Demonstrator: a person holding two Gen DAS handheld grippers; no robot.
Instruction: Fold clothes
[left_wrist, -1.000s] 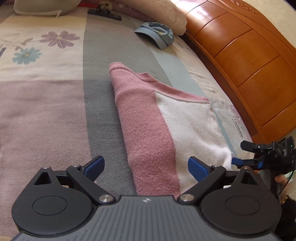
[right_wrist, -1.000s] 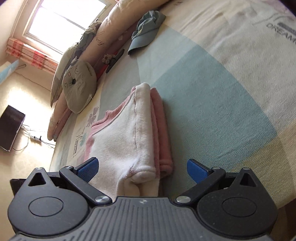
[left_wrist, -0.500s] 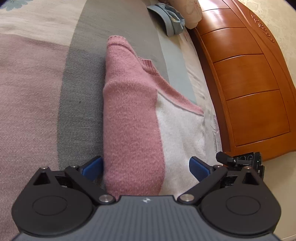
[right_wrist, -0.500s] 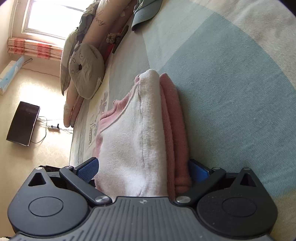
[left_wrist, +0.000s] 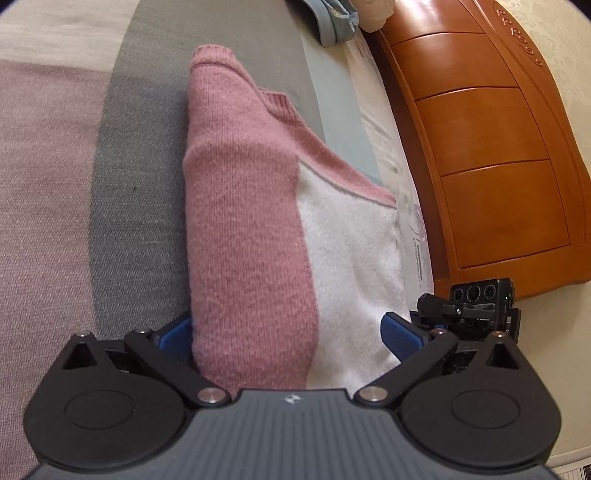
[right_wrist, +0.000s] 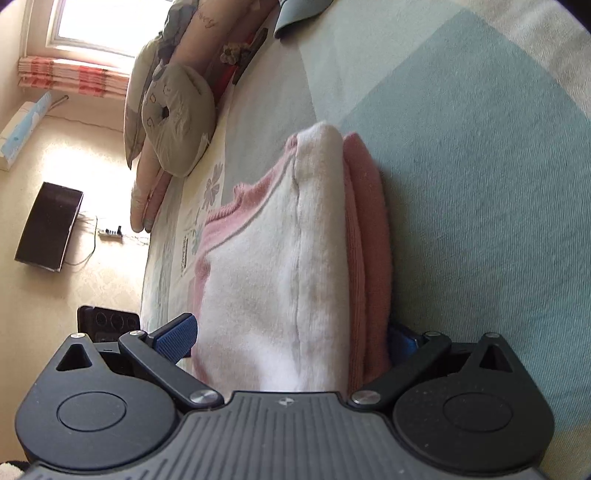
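Sweater (left_wrist: 258, 236) first: a pink and white knit, folded into a thick bundle, lying on the striped bedspread (left_wrist: 55, 206) close to the bed's edge.

From the left wrist camera, the left gripper (left_wrist: 288, 334) tips downward over the near end of that bundle. Its jaws have just been spreading and stand wide, with the pink fold and part of the white panel between them. The left blue pad (left_wrist: 173, 332) sits right against the pink edge, and the right pad (left_wrist: 400, 334) lies over the white knit; neither squeezes the fabric. This view alone takes in the wooden headboard (left_wrist: 491, 155), a blue cap (left_wrist: 334, 22) farther up the bed, and the other gripper (left_wrist: 476, 310) low at the right, just beside the sweater's white corner.

From the right wrist camera, the right gripper (right_wrist: 291, 338) also angles down at the bundle from the bed's side. Its jaws are spread: one pad (right_wrist: 177, 334) stands clear beside the white layer, while the other (right_wrist: 400, 341) is half hidden behind the pink layers, touching or nearly so. Only here do the stacked layers show edge-on, along with the pillows (right_wrist: 177, 114), the bright window (right_wrist: 92, 22) and a dark box (right_wrist: 50, 227) on the floor.
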